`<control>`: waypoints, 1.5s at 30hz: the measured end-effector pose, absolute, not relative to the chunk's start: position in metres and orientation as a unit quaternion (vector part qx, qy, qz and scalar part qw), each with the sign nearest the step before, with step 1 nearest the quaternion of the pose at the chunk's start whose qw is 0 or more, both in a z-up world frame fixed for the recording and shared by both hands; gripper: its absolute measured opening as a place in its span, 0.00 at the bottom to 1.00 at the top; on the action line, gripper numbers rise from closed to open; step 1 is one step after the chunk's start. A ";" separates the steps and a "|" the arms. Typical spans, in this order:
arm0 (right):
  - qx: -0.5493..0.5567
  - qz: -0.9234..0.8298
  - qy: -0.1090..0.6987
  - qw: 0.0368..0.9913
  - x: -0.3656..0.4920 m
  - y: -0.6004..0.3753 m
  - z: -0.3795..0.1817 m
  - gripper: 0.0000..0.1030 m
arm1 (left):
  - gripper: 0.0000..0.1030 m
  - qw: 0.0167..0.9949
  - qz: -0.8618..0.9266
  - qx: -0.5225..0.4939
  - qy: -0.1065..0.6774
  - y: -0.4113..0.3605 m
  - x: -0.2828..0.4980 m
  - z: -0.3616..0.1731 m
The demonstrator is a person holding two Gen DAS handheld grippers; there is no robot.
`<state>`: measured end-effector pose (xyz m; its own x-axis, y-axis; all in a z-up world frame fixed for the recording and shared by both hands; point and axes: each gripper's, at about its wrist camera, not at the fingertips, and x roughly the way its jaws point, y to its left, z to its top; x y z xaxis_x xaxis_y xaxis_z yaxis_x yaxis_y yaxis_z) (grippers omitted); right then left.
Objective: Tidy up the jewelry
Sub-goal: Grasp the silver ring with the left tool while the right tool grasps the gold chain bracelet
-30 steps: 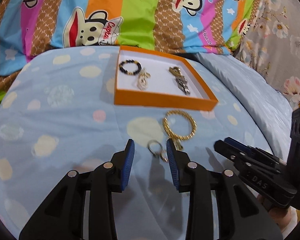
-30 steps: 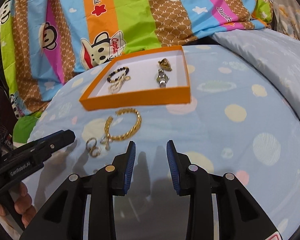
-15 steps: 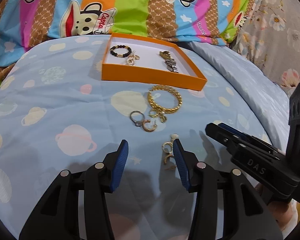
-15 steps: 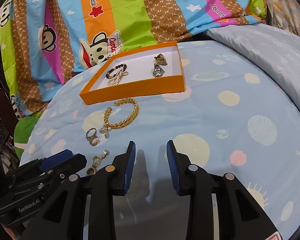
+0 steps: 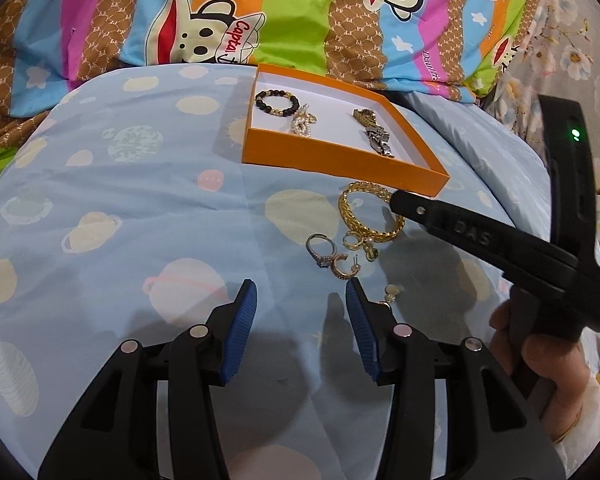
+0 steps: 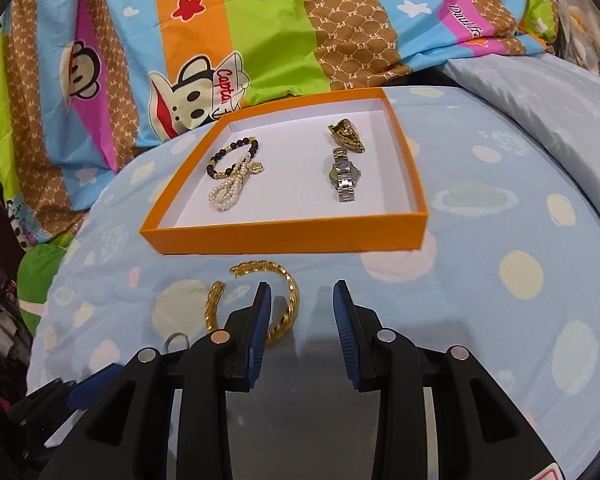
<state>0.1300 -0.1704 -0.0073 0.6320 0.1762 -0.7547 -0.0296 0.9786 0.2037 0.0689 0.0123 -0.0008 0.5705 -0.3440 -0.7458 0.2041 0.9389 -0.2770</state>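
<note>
Orange cardboard frames the jewelry box (image 6: 283, 236) ahead of you on the planet-print sheet (image 5: 119, 216), and inside it lie a dark beaded bracelet (image 6: 231, 156), a pearl strand (image 6: 227, 190), a silver watch (image 6: 343, 178) and a gold piece (image 6: 346, 136). Your right gripper (image 6: 300, 316) sits with its jaws apart and empty, its left pad over the gold twisted bangle (image 6: 287, 300) just in front of the box. Your left gripper (image 5: 300, 320) is likewise spread and empty, short of the silver ring (image 5: 320, 248) and small gold earrings (image 5: 346, 266) on the sheet
</note>
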 end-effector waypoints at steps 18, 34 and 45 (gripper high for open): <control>0.080 0.048 0.415 0.905 0.115 -0.178 -0.007 0.05 | 0.43 0.886 -0.154 -0.048 0.435 0.005 0.083 -0.002; 0.103 0.048 0.417 0.902 0.106 -0.190 -0.011 0.05 | 0.42 0.890 -0.139 0.004 0.434 -0.015 0.097 -0.005; 0.110 0.051 0.415 0.902 0.104 -0.192 -0.011 0.05 | 0.21 0.893 -0.120 -0.015 0.434 -0.002 0.098 -0.005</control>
